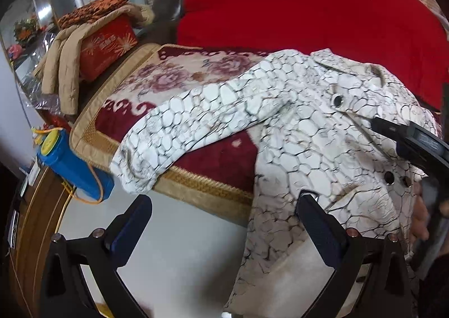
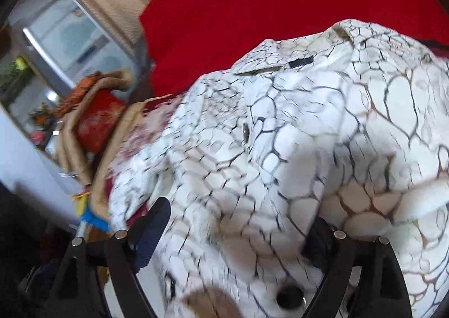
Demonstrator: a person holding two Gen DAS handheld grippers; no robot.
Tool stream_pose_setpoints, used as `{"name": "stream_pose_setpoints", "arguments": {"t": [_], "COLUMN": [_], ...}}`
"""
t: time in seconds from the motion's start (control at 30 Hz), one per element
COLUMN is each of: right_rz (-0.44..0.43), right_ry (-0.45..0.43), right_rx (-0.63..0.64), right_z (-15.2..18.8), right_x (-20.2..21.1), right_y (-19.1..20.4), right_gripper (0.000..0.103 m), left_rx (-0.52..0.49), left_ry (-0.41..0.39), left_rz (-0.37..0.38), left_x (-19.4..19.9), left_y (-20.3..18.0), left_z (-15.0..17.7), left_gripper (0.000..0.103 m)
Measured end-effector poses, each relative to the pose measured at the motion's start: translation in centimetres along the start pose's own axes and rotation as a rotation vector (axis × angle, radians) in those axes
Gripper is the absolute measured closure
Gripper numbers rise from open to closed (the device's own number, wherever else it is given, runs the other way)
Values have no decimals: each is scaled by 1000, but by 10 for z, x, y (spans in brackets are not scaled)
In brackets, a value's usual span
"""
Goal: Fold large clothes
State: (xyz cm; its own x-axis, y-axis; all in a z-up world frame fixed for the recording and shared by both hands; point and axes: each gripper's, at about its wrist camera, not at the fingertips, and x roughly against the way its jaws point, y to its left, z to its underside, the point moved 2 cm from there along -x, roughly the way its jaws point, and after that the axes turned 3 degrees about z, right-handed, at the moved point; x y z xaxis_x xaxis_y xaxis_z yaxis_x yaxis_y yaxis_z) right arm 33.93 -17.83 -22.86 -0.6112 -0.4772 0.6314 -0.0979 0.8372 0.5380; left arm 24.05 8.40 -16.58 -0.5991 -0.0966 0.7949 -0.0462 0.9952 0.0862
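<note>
- The white crackle-patterned jacket (image 1: 322, 132) lies on a sofa seat covered by a maroon floral blanket (image 1: 174, 85), collar at the far side against the red cushion (image 1: 308, 9), hem hanging over the near edge towards the floor.
- Its long axis runs far to near; one sleeve (image 1: 196, 127) stretches out to the left, its cuff drooping over the blanket's gold border.
- The left gripper (image 1: 224, 222) has its jaws wide apart and holds nothing. Its right finger (image 1: 317, 222) overlaps the jacket's hanging left edge; I cannot tell whether it touches. The left finger hangs over bare floor.
- So for this gripper the body lies to the right and ahead, and the sleeve ahead and slightly left. It looks the nearer one for taking that sleeve.
- The right gripper (image 2: 238, 222) is pushed close against the jacket's (image 2: 308, 135) front, jaws spread, with fabric bulging between them. The picture is blurred, and I see no pinch yet.
- From the left view, the right gripper (image 1: 409, 135) reaches over the button line (image 1: 336, 100).
- A blue bottle (image 1: 73, 166) stands left of the sofa, well apart.
</note>
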Motion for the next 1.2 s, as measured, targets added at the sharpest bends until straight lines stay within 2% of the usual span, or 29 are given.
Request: {"name": "stream_pose_setpoints", "arguments": {"t": [0.03,0.13,0.2,0.23,0.27,0.33,0.37,0.4,0.43,0.5,0.6,0.7,0.77,0.97,1.1,1.2], "right_rz": [-25,-53,-60,-70,-72,-92,-109,-124,-158,-192,-184,-216,-235,-263,-281,-276], "right_ry": [-24,-207,-252,-263,-264,-257,-249,-248,-258,-280,-297,-313,-311,-314,-313,-313], "right_rx": [-12,-102,-196,-270,-325,-476,-524,-568,-600,-615,-598,-606,-612,-613,-622,-613], "right_z": [-3,-11,-15,-16,-14,-4,2,8,15,18,18,24,23,25,29,29], "right_x": [10,51,62,64,65,56,51,46,43,40,39,42,41,43,44,45], "right_y": [-5,-37,-61,-79,-92,-127,-139,-151,-160,-165,-163,-168,-172,-176,-181,-181], "right_gripper": [14,14,20,31,35,52,60,72,77,77,77,77,77,78,78,78], "left_rx": [-9,-37,-57,-72,-91,-119,-128,-136,-141,-145,-168,-196,-200,-249,-284,-268], "left_ry": [-9,-32,-47,-61,-69,-58,-48,-37,-32,-28,-20,7,35,38,61,124], "left_rz": [11,71,120,150,174,212,234,250,249,240,218,168,159,135,53,7], "left_x": [0,-1,-1,-3,-7,-16,-22,-30,-35,-45,-60,-76,-86,-92,-109,-128], "left_y": [-6,-29,-48,-61,-77,-104,-116,-133,-143,-166,-201,-223,-234,-252,-254,-244], "left_z": [-3,-16,-25,-31,-38,-48,-53,-60,-65,-78,-95,-104,-107,-104,-102,-100], "left_gripper": [0,0,0,0,0,0,0,0,0,0,0,0,0,0,0,0]}}
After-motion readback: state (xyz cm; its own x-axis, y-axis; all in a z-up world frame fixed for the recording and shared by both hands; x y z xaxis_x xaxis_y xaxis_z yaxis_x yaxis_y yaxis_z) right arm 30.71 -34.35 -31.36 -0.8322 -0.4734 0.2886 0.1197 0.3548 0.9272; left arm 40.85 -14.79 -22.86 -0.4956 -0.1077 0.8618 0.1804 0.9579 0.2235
